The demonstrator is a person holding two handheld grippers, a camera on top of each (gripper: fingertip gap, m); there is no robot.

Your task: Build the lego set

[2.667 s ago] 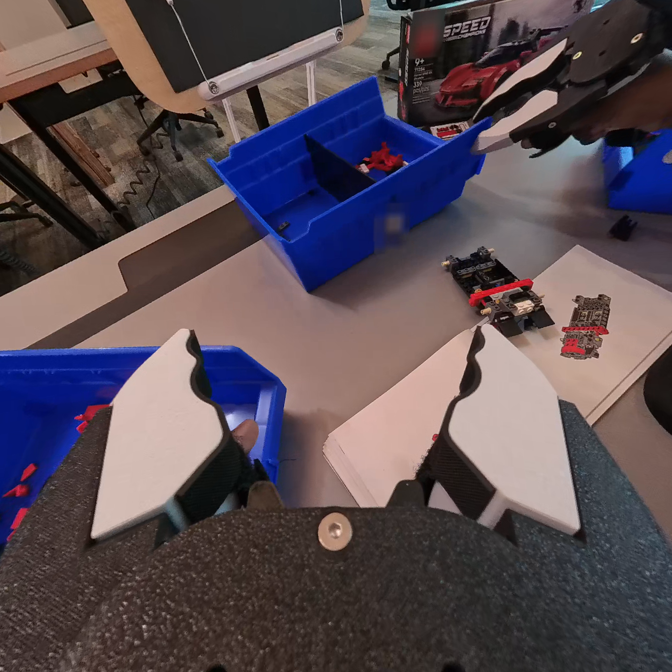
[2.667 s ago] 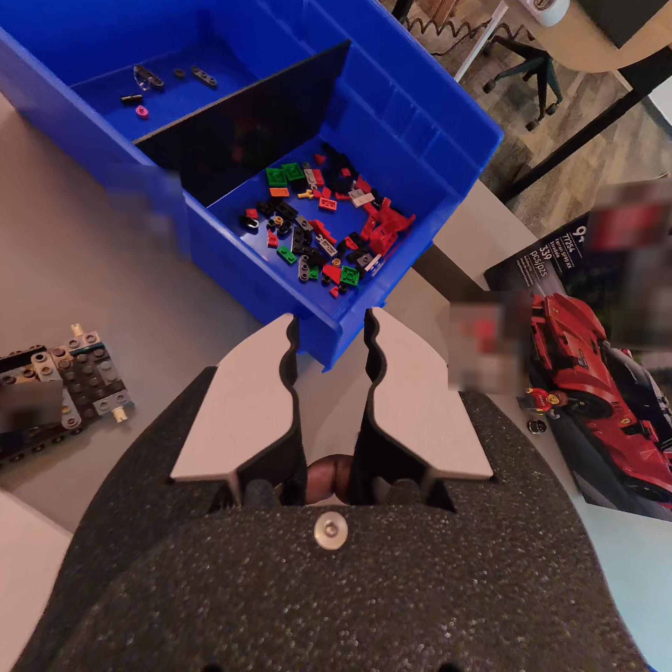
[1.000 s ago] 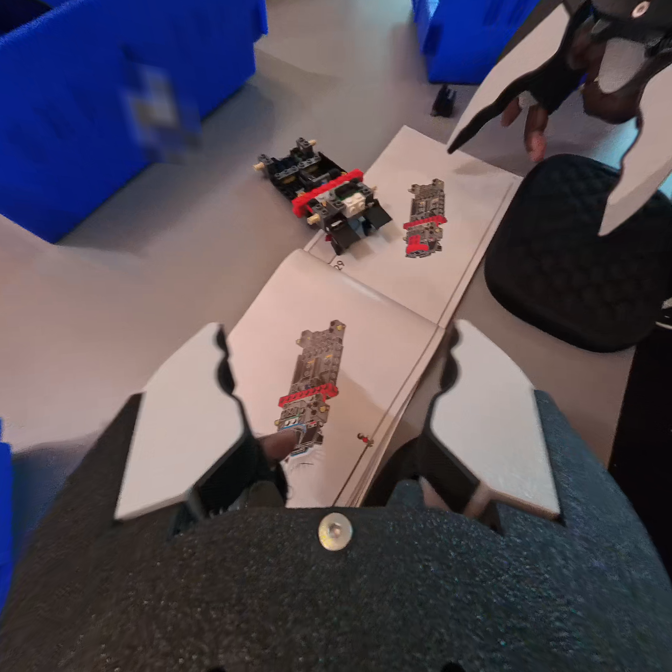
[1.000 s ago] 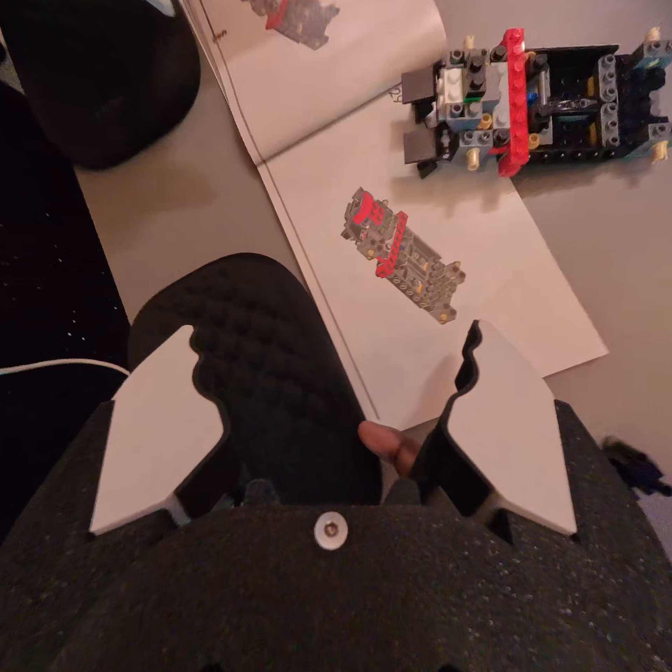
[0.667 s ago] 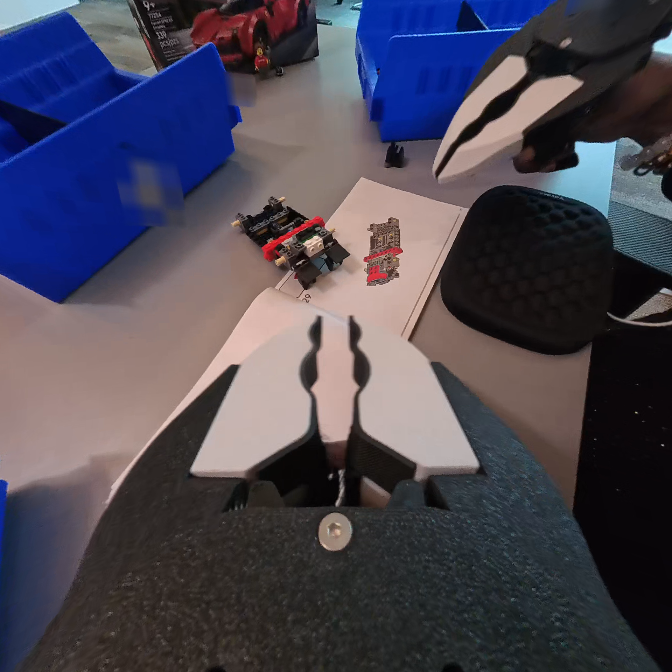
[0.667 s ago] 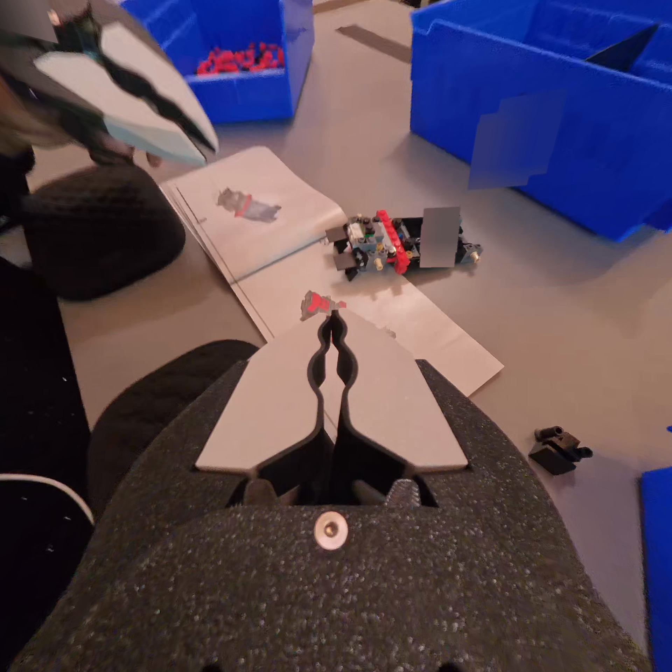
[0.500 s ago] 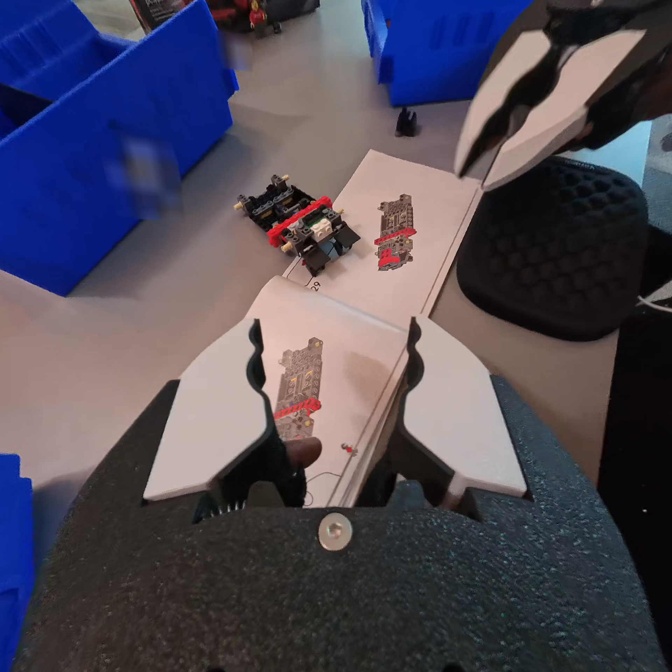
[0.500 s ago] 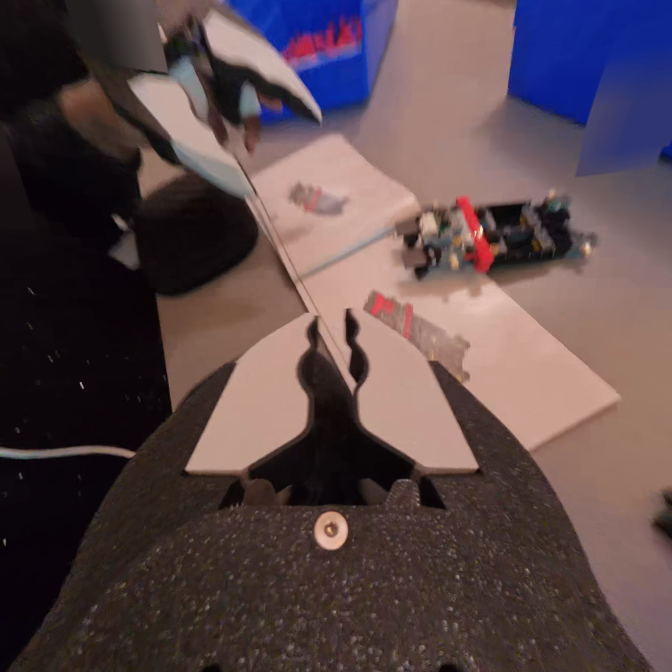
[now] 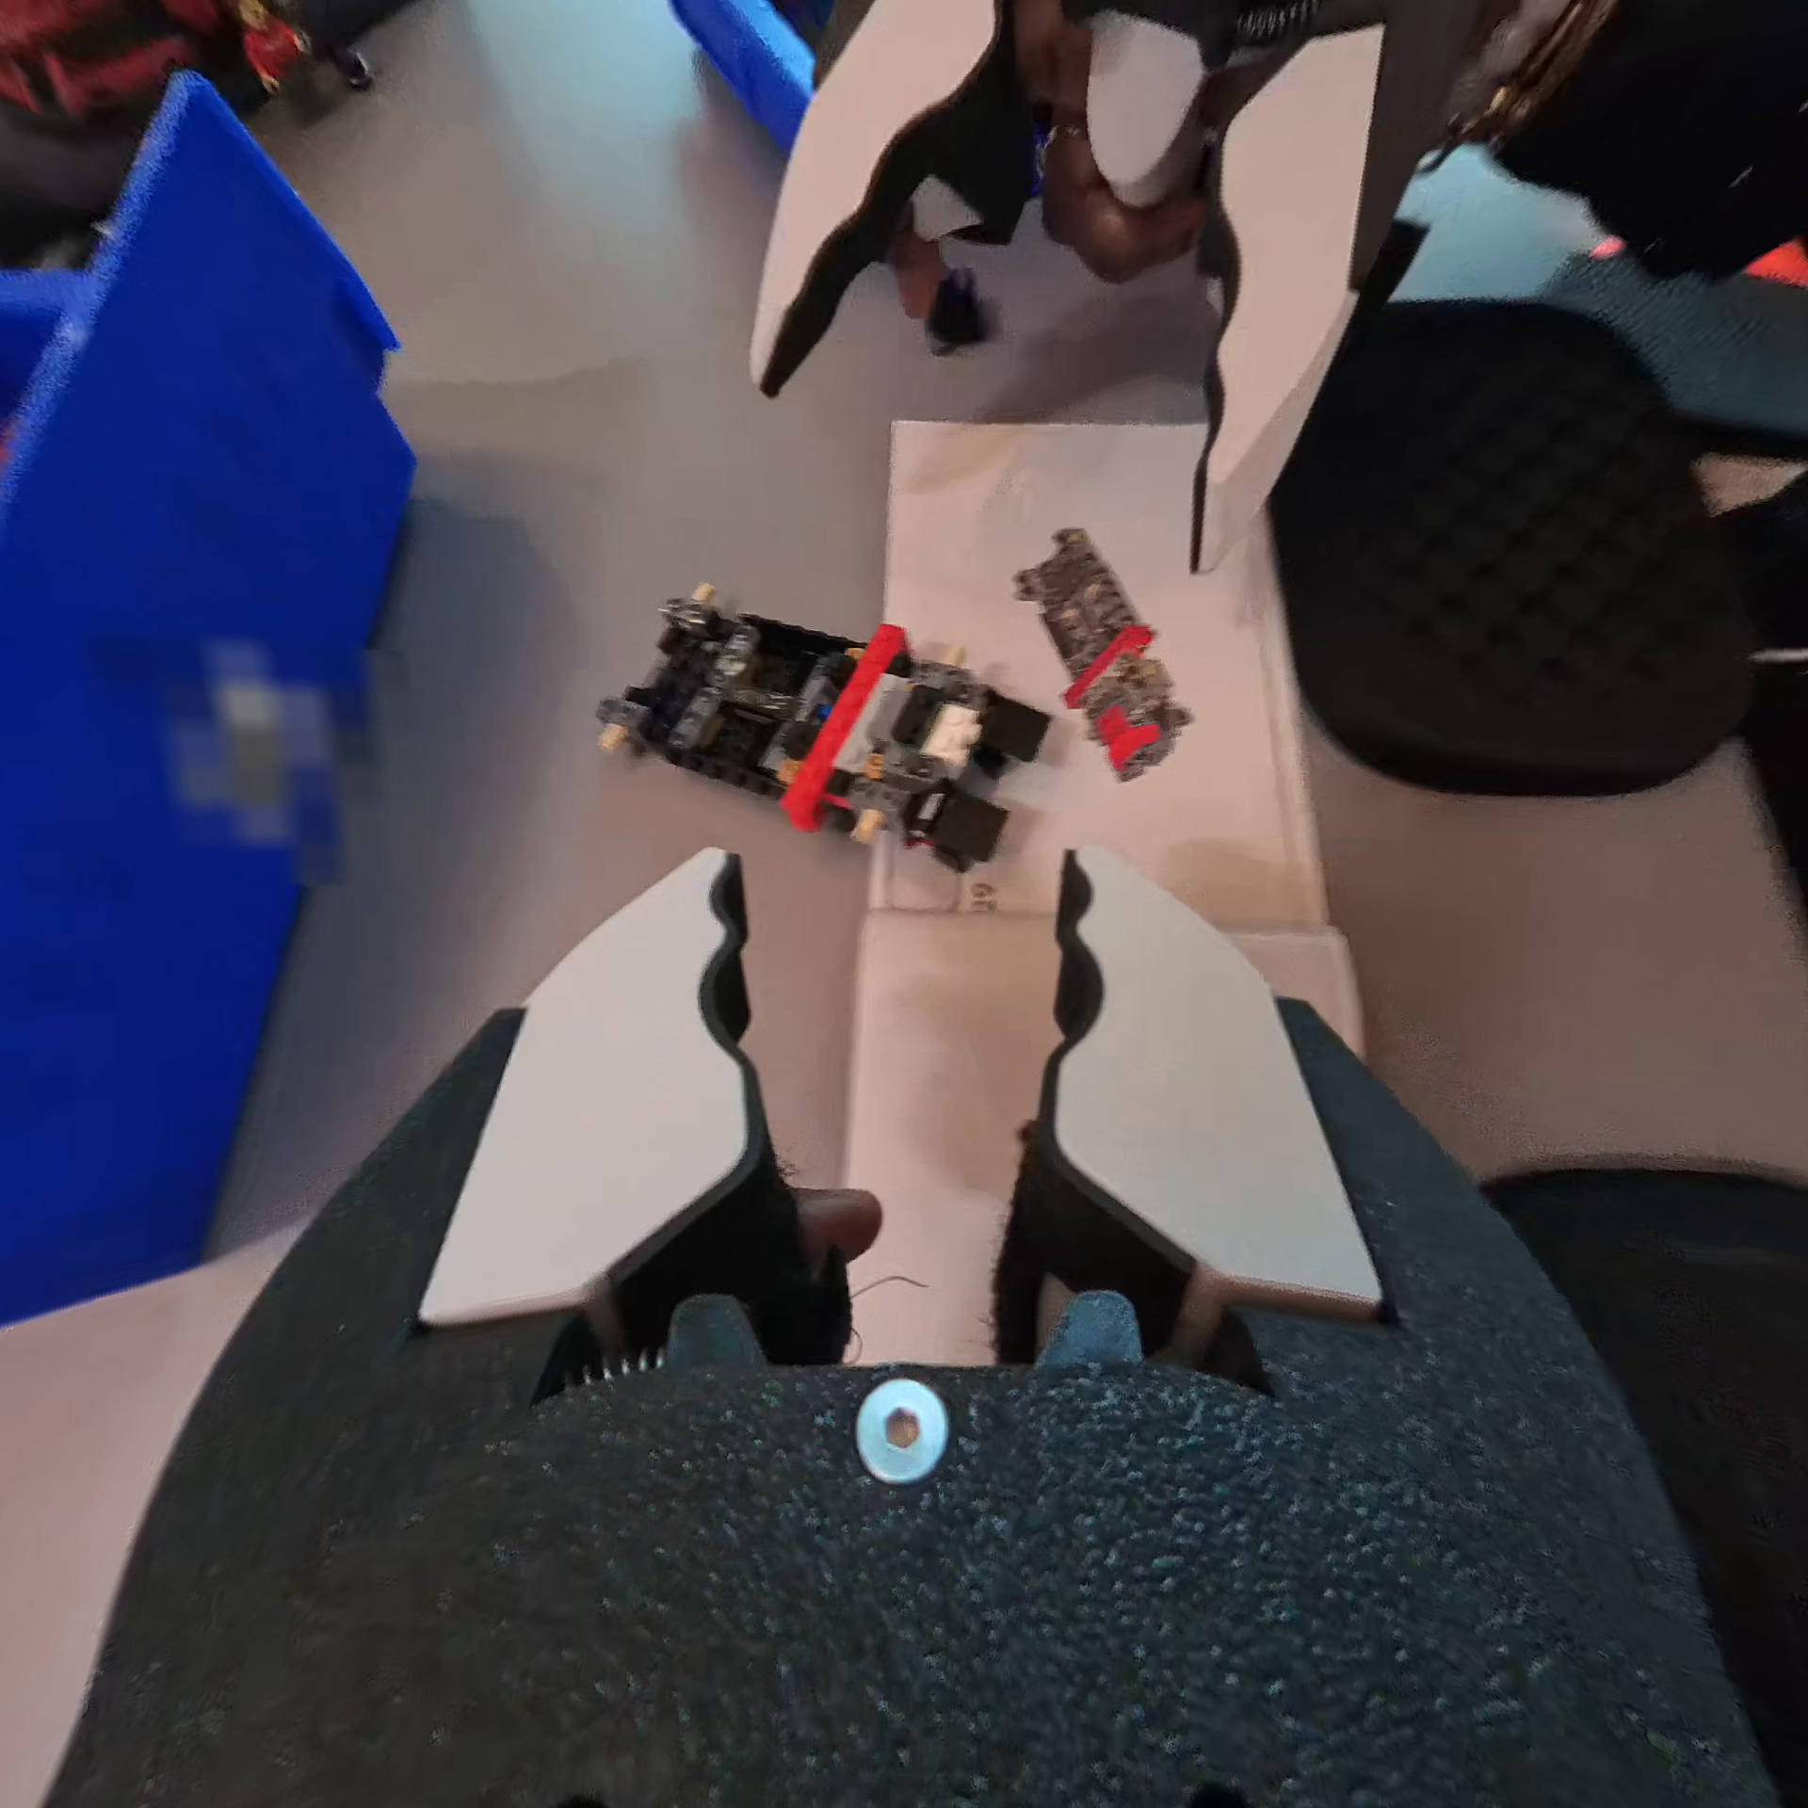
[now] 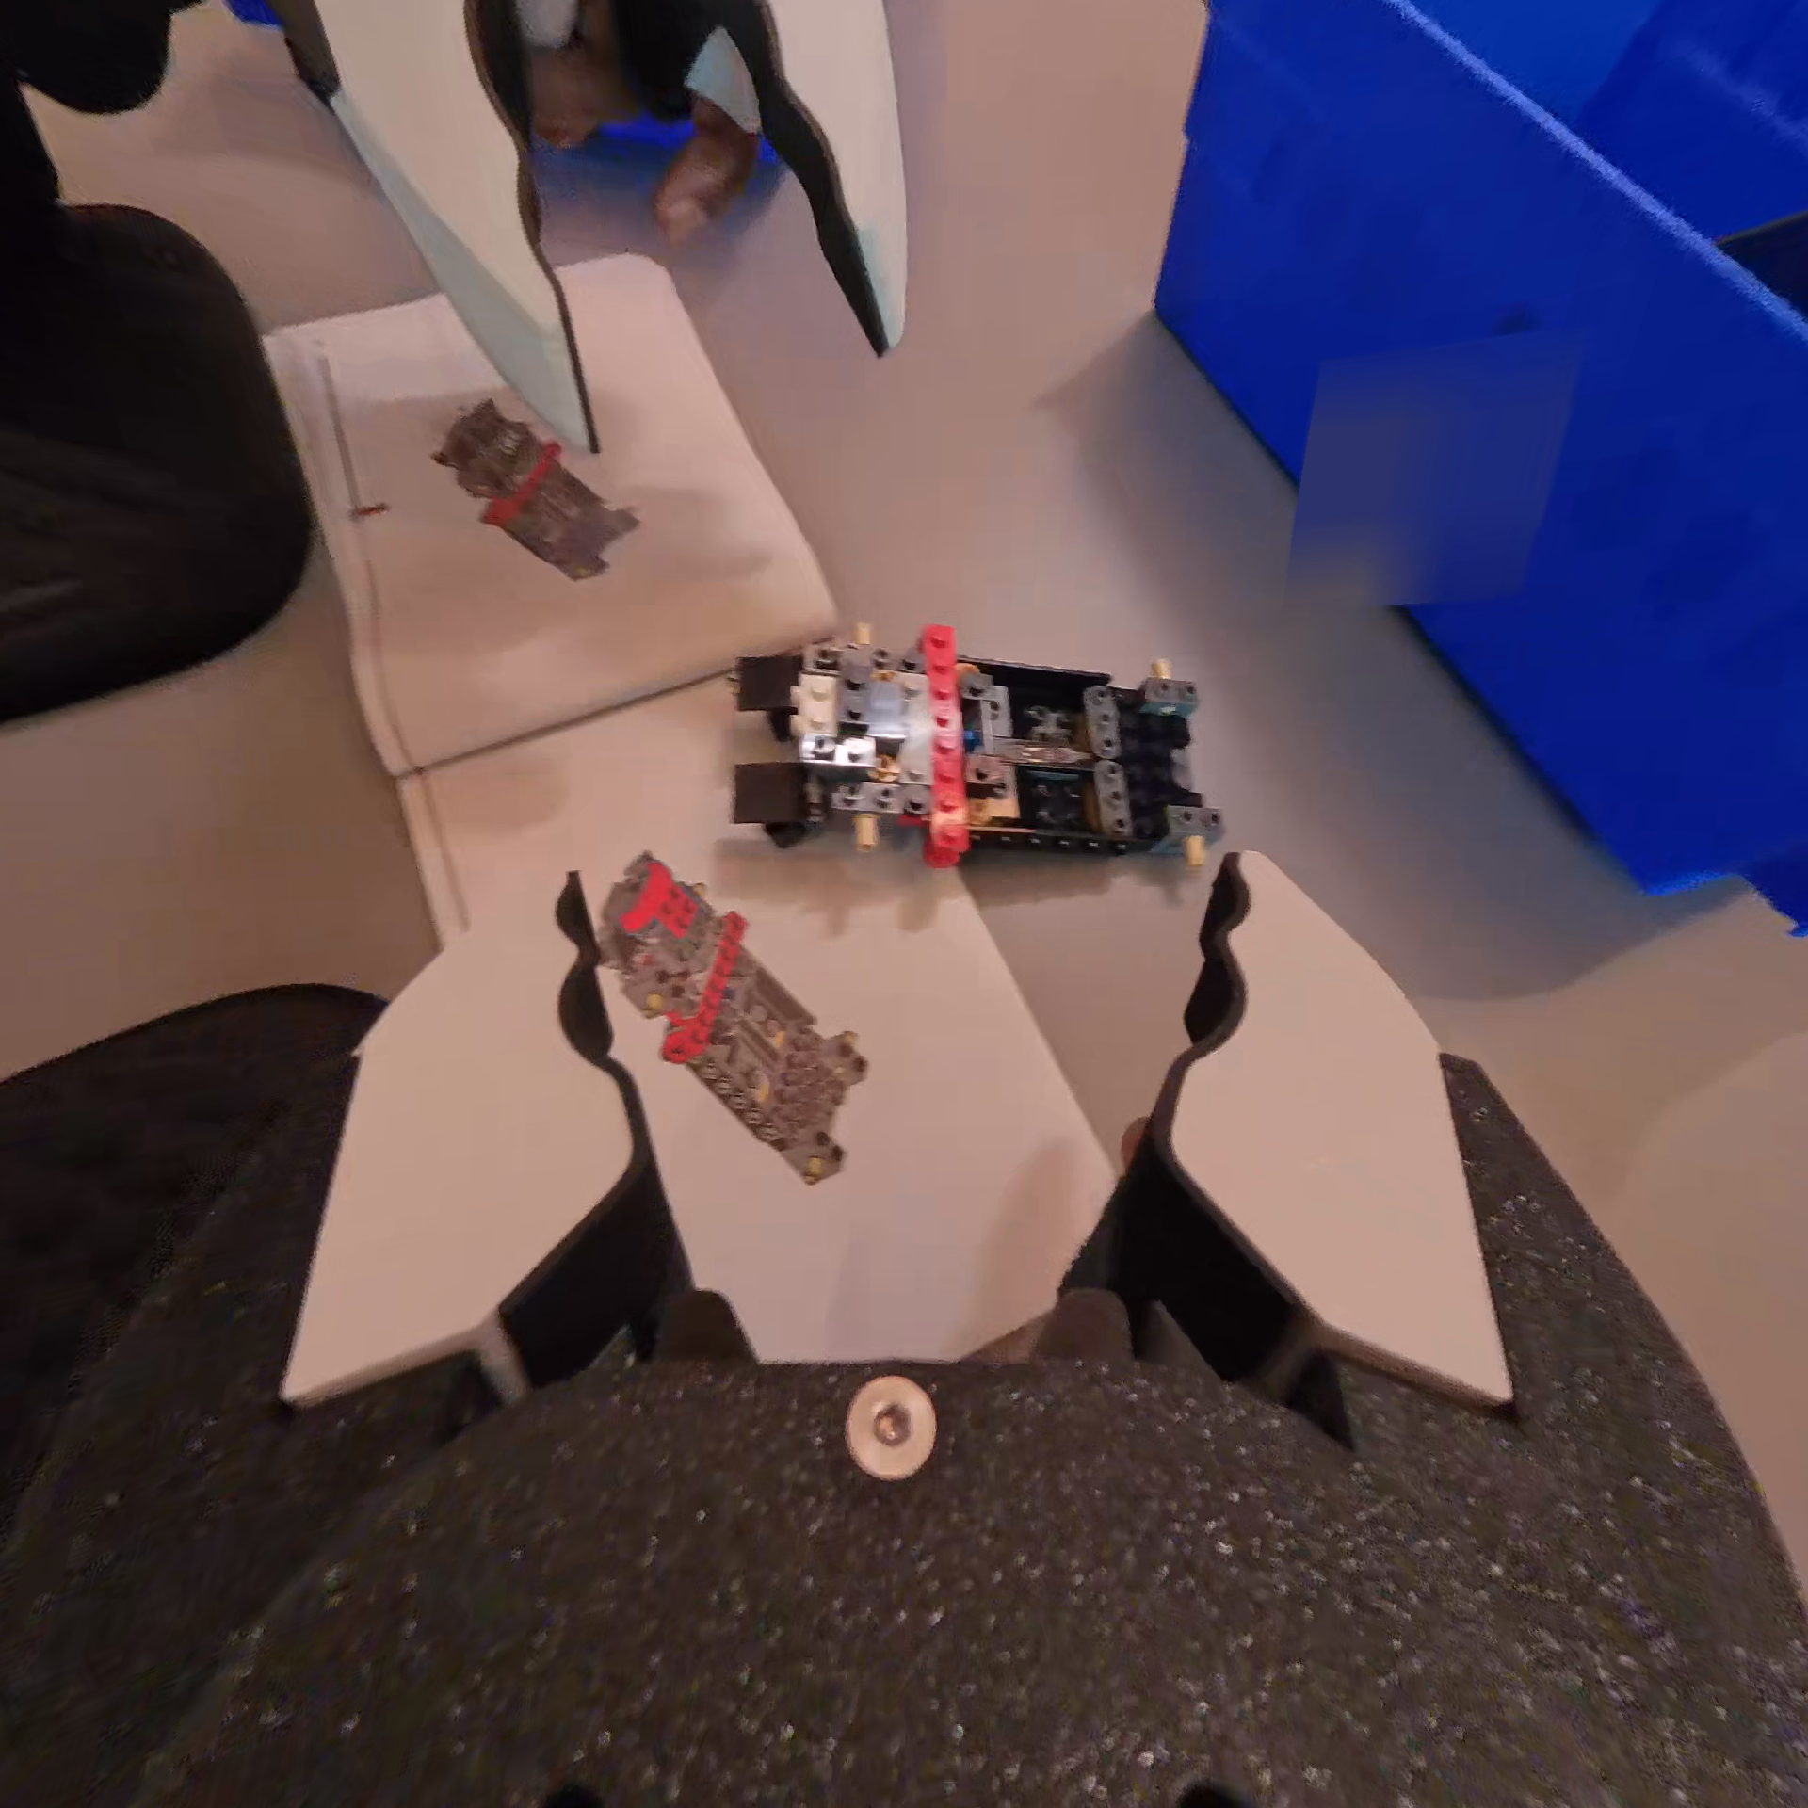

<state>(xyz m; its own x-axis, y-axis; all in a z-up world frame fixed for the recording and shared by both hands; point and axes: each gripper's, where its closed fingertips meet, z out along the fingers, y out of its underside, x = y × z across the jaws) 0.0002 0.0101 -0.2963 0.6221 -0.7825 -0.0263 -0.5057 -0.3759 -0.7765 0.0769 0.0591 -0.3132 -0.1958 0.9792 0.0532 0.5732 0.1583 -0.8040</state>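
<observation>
A partly built black lego car chassis [image 9: 827,729] with a red cross beam lies on the grey table, half on the open instruction booklet [image 9: 1096,528]. It also shows in the right wrist view [image 10: 969,753], just beyond the booklet [image 10: 881,1174]. My left gripper [image 9: 895,861] is open and empty, hovering above the booklet just short of the chassis. My right gripper [image 10: 895,885] is open and empty, above the booklet page just short of the chassis. Each gripper faces the other across the chassis: the right one shows in the left wrist view [image 9: 988,470], the left one in the right wrist view [image 10: 734,391].
A big blue bin [image 9: 166,685] stands left of the chassis; it is at the right in the right wrist view [image 10: 1526,391]. A black padded cushion [image 9: 1507,548] lies beside the booklet. A small black lego piece [image 9: 954,313] lies on the table farther off. The gap from one gripper's tips to the other's is roughly 11 centimeters.
Both grippers were shut 0.7 s ago and have opened wide. Both have moved in over the chassis from opposite sides and tilted down toward it.
</observation>
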